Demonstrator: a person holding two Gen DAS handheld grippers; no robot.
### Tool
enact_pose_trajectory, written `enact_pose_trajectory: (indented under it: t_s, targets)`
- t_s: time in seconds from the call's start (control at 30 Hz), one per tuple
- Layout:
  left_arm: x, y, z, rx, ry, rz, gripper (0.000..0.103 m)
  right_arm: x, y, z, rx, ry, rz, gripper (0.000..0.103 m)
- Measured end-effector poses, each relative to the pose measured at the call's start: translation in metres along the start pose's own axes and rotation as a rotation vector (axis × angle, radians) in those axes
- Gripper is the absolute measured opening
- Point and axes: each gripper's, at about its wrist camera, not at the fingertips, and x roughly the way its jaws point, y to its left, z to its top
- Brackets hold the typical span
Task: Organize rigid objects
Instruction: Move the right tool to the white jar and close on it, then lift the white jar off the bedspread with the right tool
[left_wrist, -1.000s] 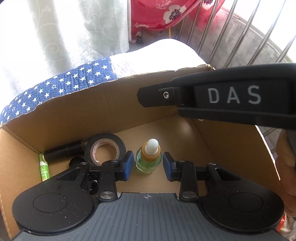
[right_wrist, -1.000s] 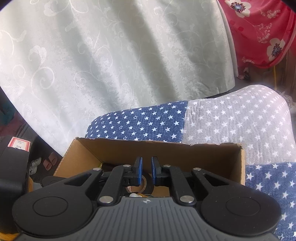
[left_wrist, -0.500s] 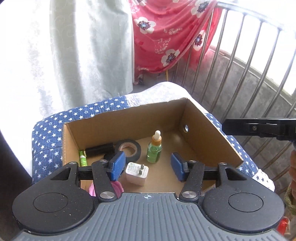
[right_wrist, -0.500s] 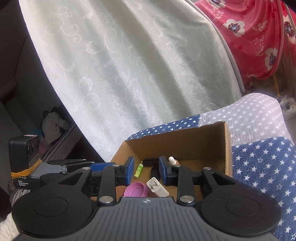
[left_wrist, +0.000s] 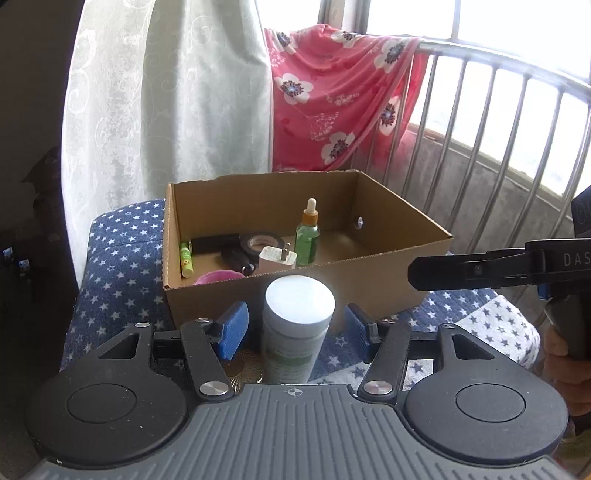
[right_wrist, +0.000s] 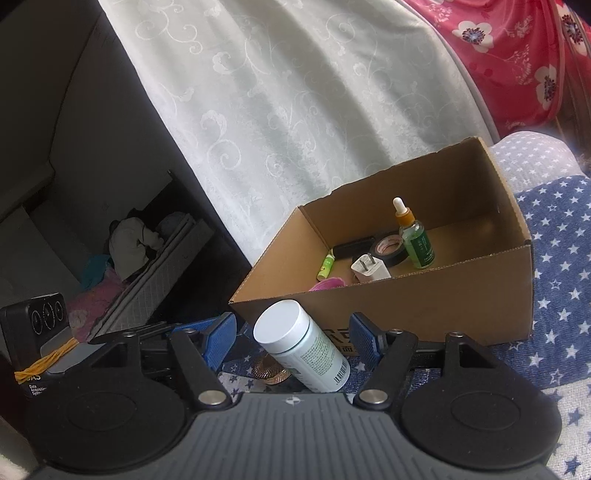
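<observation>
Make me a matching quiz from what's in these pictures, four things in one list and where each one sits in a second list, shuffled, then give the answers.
Things:
1. white bottle
2. dropper bottle
3. green tube
4. tape roll

Places:
A. lying along the left wall inside the box
B. standing upright in the box, beside the white charger
C. outside the box, between the open left gripper fingers
D. lying flat in the box, behind the charger

Pairs: 1-C, 2-B, 3-A, 4-D
</observation>
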Motion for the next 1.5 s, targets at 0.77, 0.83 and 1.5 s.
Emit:
enact_pose_trajectory:
  t_s: [0.77, 0.83, 1.5]
  targets:
    - [0.059, -0.025, -0.027, 0.094, 0.024, 0.117, 0.057, 0.086, 0.026, -0.004, -0.118, 0.148, -0.103, 0.080]
    - [0.061, -0.026, -0.027, 0.087, 0.028, 0.119, 0.056, 0.089, 0.027, -0.004, -0.123, 0.155, -0.107, 0.079]
    - [0.054, -0.034, -0.021, 0.041, 0.057, 0.133, 0.052, 0.085, 0.020, -0.006, -0.063, 0.156, -0.102, 0.066]
